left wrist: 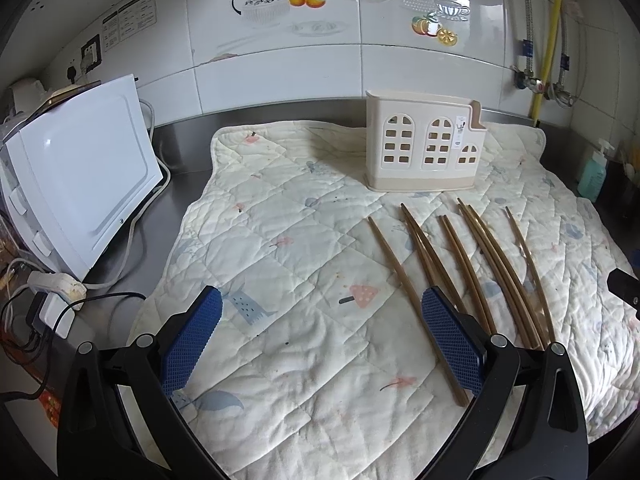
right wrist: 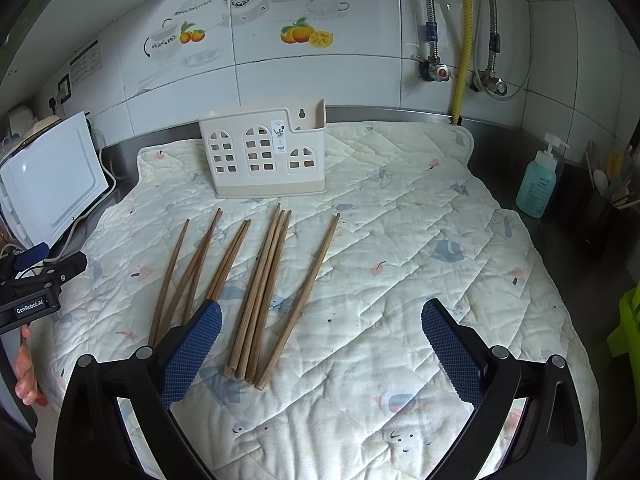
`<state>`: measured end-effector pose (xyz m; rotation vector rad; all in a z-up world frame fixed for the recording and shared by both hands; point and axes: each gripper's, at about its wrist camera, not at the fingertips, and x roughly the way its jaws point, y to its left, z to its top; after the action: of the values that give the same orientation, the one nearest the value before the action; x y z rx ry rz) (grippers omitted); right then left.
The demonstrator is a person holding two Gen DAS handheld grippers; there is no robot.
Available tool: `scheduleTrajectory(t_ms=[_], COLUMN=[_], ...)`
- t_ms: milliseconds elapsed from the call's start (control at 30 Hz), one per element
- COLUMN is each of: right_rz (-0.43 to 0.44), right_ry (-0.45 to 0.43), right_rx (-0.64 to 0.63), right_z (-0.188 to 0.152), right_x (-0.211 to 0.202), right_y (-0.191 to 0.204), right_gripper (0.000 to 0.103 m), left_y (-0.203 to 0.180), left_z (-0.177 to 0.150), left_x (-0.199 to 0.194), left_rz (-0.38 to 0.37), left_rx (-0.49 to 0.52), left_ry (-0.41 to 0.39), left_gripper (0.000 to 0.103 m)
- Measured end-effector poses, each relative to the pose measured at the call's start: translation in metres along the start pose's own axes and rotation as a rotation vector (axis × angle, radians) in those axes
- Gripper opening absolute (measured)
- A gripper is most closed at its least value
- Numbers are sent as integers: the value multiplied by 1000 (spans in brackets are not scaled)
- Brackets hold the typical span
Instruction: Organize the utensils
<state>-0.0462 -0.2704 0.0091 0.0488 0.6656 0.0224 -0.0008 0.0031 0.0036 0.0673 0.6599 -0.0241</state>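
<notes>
wooden chopsticks lie before the holder; both grippers, left and right, hover level, jaws spread, empty.

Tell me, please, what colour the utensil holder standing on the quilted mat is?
The utensil holder is cream with a beige base; the right wrist view shows it best.

Wooden chopsticks lie loose on quilted mat before cream holder

1. Matt brown wooden chopsticks on soft quilted cloth mat;
2. Smooth cream plastic holder;
3. Brushed steel counter; glossy wall tiles.
</notes>
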Motion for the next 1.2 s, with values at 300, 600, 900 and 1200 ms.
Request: scheduleTrajectory(t_ms=[300,600,900,1200], right_rz=[5,6,11,15], right_ry=[1,2,-2,-9], right_rx=[-1,-3,-7,-14], right_z=[-1,-3,-4,-5], right_x=[0,1,2,-1], right_y=[1,2,3,6], right_gripper=[97,97,97,97], left_y=[0,1,2,4], left_z=[-2,-1,0,-1], left_x=[-1,-2,-2,-3], left_rz=[13,13,24,60], left_rx=[-6,-6,-14,-13], left_ry=[-3,0,9,-1], left_gripper=[98,98,98,98])
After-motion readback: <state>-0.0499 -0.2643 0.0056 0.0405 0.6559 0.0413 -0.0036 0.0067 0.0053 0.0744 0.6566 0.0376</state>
